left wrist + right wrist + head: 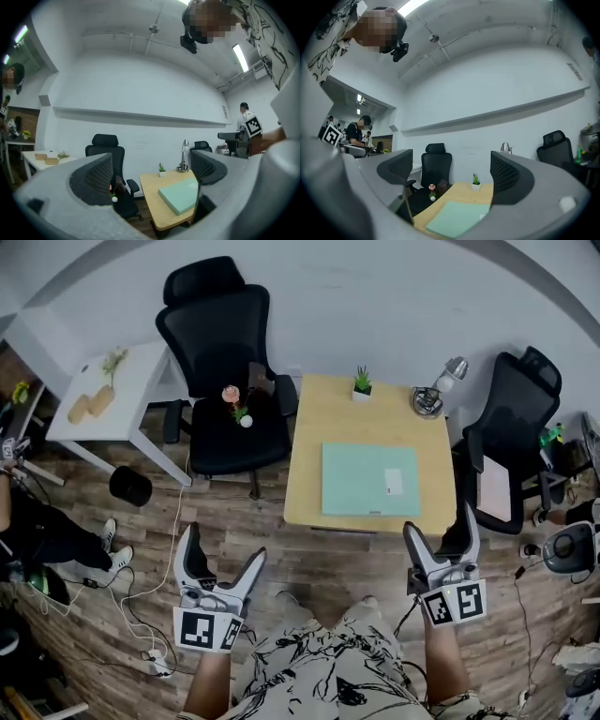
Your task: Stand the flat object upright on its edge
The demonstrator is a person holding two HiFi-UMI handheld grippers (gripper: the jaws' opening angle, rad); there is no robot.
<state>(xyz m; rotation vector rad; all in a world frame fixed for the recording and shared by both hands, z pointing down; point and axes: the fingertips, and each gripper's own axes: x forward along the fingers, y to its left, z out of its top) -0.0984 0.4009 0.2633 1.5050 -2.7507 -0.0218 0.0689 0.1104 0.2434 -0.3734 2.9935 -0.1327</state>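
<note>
The flat object [369, 479] looks like a mint-green slab with some thickness to it. The left gripper view shows a clear side wall along its near edge [180, 197]. I judge it light and fairly stiff, perhaps a foam or plastic board, though the material cannot be told for sure. Its top is smooth and matt, so jaws pressing down on the face would likely slide. The edges are the better place to take hold. A pinch across the thickness at the edge nearest the person, or one gripper at each short side, should let it tip up onto a long edge. Once upright it will probably be wobbly, since the edge is narrow compared with the face.

The slab is rectangular, evenly pale green, and carries a small white label [394, 482] towards its right side. It lies flat in the lower right part of the light wooden table [319, 427], close to the table's front edge. It is well apart from the small potted plant [362, 383] and the desk lamp [436, 390] at the table's far side.

The left gripper [223, 545] and the right gripper [441, 524] sit at the bottom of the head view, short of the table. Each has its jaws spread wide with nothing between them, and the slab shows beyond the gap [457, 218].
</note>
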